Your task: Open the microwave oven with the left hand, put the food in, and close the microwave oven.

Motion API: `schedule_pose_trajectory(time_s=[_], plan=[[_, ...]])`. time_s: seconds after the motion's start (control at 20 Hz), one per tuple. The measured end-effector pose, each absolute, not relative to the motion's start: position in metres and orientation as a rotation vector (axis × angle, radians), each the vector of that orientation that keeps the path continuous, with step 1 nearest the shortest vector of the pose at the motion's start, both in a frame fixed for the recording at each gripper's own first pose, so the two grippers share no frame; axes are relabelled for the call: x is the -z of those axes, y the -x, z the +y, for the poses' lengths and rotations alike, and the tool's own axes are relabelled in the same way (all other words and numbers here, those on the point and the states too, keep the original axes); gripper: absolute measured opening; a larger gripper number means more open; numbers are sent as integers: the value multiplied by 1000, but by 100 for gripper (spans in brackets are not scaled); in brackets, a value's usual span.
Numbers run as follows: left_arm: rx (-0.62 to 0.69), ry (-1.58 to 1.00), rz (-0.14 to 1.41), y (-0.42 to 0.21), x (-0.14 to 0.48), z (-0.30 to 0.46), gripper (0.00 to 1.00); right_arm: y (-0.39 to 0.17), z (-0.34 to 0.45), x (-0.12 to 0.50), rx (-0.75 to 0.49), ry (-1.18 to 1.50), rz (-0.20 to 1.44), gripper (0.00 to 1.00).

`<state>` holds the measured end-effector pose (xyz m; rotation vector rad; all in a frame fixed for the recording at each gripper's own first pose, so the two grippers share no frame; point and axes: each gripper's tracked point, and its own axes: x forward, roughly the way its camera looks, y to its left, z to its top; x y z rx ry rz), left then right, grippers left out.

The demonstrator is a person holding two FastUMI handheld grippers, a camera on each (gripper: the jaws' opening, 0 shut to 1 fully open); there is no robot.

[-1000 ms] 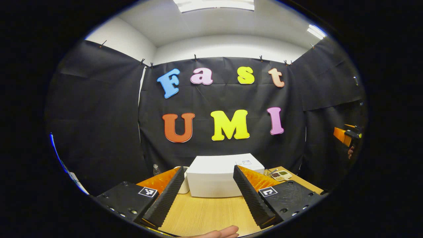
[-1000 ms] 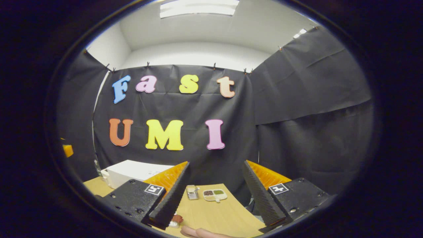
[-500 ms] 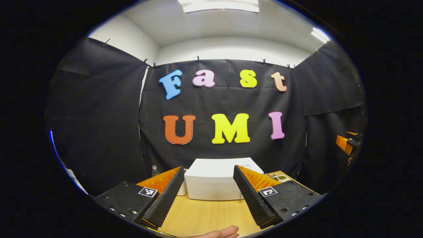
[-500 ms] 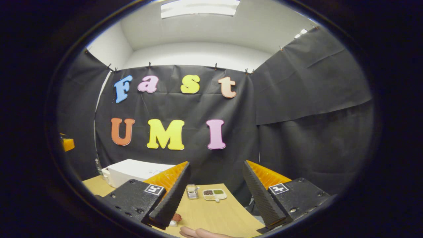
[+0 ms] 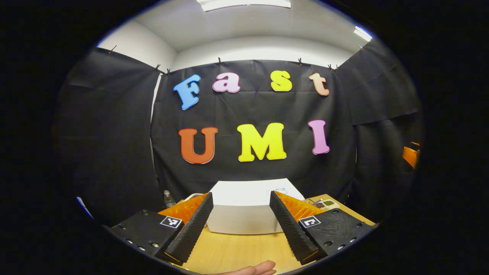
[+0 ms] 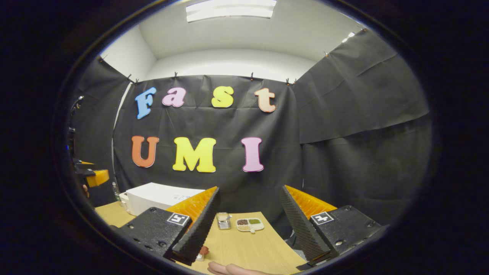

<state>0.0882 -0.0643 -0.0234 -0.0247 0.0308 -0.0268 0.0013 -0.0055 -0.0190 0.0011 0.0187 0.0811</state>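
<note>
In the left gripper view, a fingertip [image 5: 256, 268] pokes in at the bottom edge, just below the left gripper [image 5: 240, 223]. That gripper's two fingers stand wide apart with nothing between them, held above the wooden table [image 5: 237, 250]. Straight ahead of the gap, on the table, sits the white microwave [image 5: 246, 206], its door closed; the inner edges of both fingers overlap its sides in this view. Just left of the left finger a small clear bottle [image 5: 167, 198] stands near the microwave's far corner. Beyond the right finger a small dish [image 5: 324, 204] with dark and green fillings lies on the table, to the right of the microwave. Behind it all hangs the black cloth wall [image 5: 114, 133].

In the right gripper view, part of a hand [image 6: 229, 269] shows at the bottom edge, below the right gripper [image 6: 244, 225]. Its fingers are also spread wide and hold nothing. Beside the tip of its left finger a small red-brown item [image 6: 203, 251] lies on the table [image 6: 248, 252]; what it is cannot be told. Farther ahead, between the fingers, lie a small metal container [image 6: 223, 220] and the divided dish [image 6: 250, 224], side by side. The microwave [image 6: 160, 196] is off to the left, past the left finger. At the far left edge the other gripper [image 6: 91, 176] is held up in the air.
</note>
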Motion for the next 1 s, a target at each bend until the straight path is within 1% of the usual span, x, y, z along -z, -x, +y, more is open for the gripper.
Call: schedule_pose_trajectory(time_s=[0.15,0.35,0.4,0.45,0.5,0.55,0.6,0.65,0.7,1.0], plan=[[82,67,69,-122,46,-92,96,-3,-7,24,-96,-9,24,100],[95,114,78,-173,77,-110,96,-8,-8,33,-127,-30,27,100],[100,121,64,-185,85,-115,96,-8,-6,33,-141,-33,19,90],[105,125,52,-198,93,-120,96,-11,-5,37,-151,-31,14,100],[106,130,57,-210,108,-123,87,-12,-5,42,-159,-27,18,100],[109,138,64,-222,123,-127,95,-13,-6,49,-168,-26,27,100],[108,146,77,-234,139,-130,93,-14,-6,55,-177,-28,32,100],[106,149,90,-245,154,-135,81,-16,-7,61,-183,-25,38,100],[105,150,105,-254,168,-140,93,-19,-9,67,-189,-22,43,100],[129,166,155,-283,221,-180,93,-29,-19,89,-238,-19,29,100]])
